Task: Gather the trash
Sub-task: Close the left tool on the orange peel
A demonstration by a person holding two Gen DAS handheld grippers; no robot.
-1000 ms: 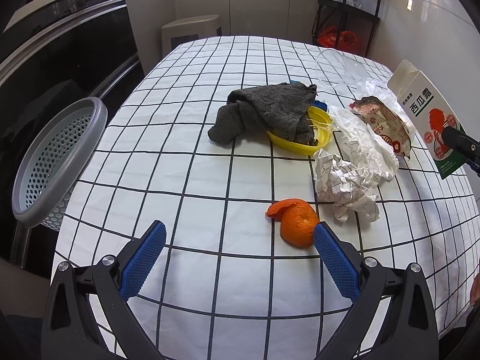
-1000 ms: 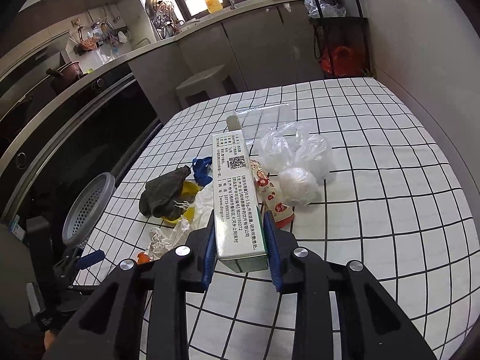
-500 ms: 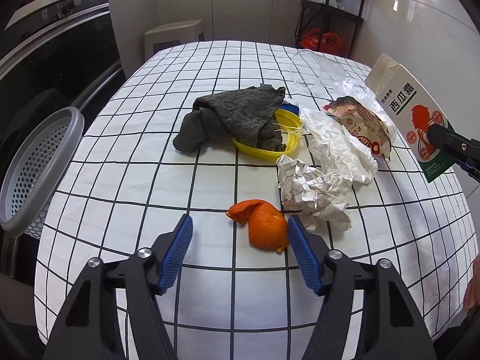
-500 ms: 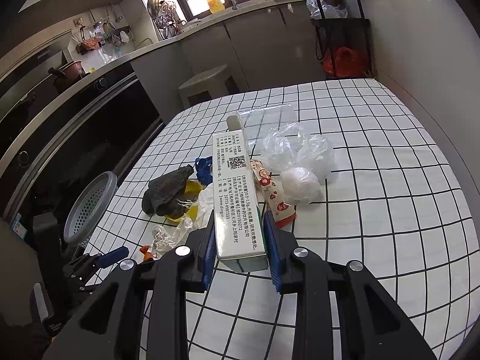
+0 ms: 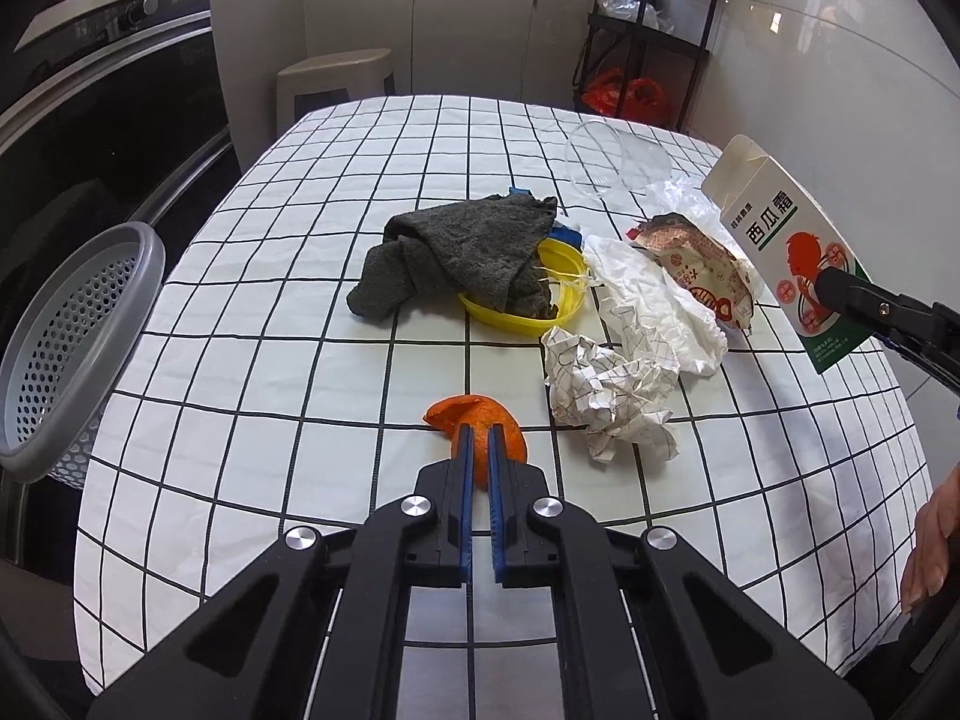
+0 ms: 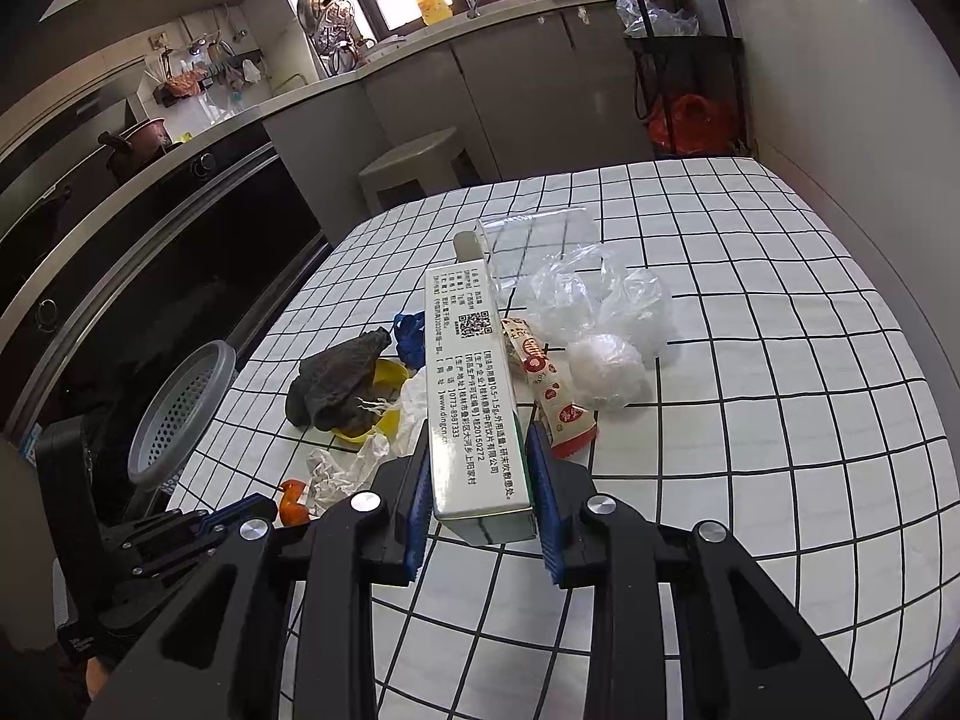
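A piece of orange peel (image 5: 471, 411) lies on the checked tablecloth (image 5: 270, 276) near the front edge. My left gripper (image 5: 479, 441) is shut on the peel's near side, its blue pads pinching it. In the right wrist view the peel (image 6: 292, 501) shows just past the left gripper (image 6: 240, 519). My right gripper (image 6: 478, 438) is shut on a white and green carton (image 6: 471, 396), held above the table's right side. The same carton (image 5: 780, 240) appears at the right in the left wrist view.
A grey perforated basket (image 5: 78, 336) hangs off the table's left edge. Crumpled paper (image 5: 606, 396), a snack wrapper (image 5: 702, 270), a grey cloth (image 5: 462, 252) over a yellow dish (image 5: 564, 300), a clear cup (image 5: 612, 162) and plastic bags (image 6: 600, 312) lie mid-table. A person's hand (image 5: 933, 546) is at the right.
My left gripper came forward onto the orange peel and its jaws went from wide open to shut on it. The right gripper and carton have stayed still.
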